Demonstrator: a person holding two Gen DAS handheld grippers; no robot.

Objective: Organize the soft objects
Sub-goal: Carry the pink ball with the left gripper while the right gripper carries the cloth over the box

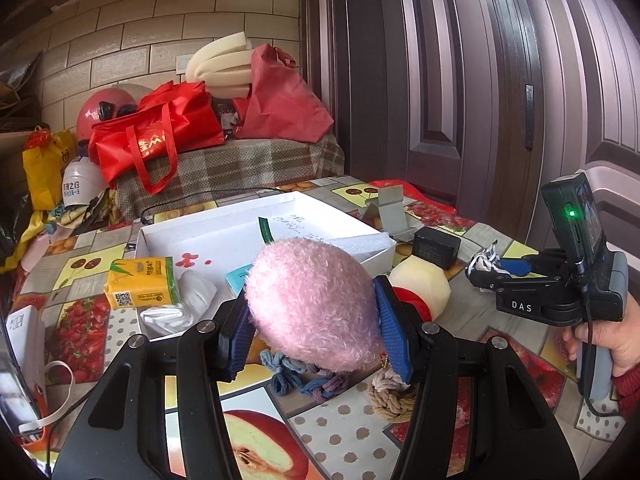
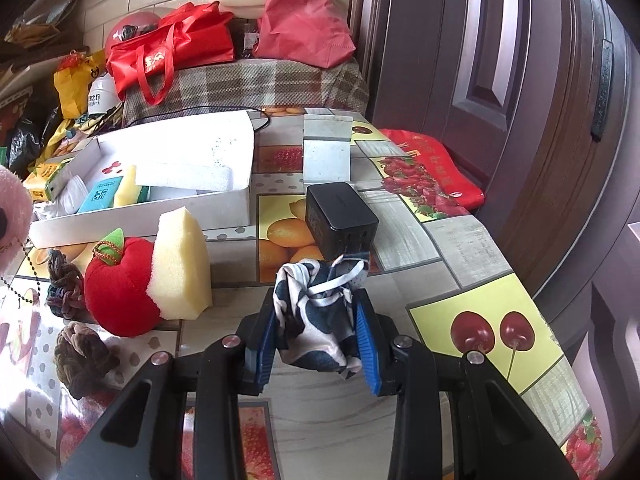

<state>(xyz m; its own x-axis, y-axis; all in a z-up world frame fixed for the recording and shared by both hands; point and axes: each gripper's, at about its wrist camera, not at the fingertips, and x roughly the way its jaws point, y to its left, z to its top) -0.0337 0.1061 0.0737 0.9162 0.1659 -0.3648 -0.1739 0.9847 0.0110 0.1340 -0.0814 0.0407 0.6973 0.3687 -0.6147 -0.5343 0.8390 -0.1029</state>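
My left gripper (image 1: pixel 312 332) is shut on a pink fluffy plush ball (image 1: pixel 312 296), held above the fruit-print tablecloth just in front of the white box (image 1: pixel 168 236). The ball also shows at the left edge of the right wrist view (image 2: pixel 12 208). My right gripper (image 2: pixel 318 340) is shut on a black-and-white patterned cloth (image 2: pixel 316 312) near the black charger (image 2: pixel 340 216); in the left wrist view the right gripper (image 1: pixel 486 270) sits at the right, held by a hand. A red plush apple (image 2: pixel 120 292) and a yellow sponge (image 2: pixel 180 264) lie before the box. The box holds sponges and packets.
Knotted rope pieces (image 2: pixel 82 356) (image 1: pixel 296 376) lie on the table near me. A yellow tissue pack (image 1: pixel 140 284) and a white cloth (image 1: pixel 180 304) sit left of the box. A grey phone stand (image 2: pixel 328 148), a red pouch (image 2: pixel 436 176), red bags on a plaid bench, and a dark door at right.
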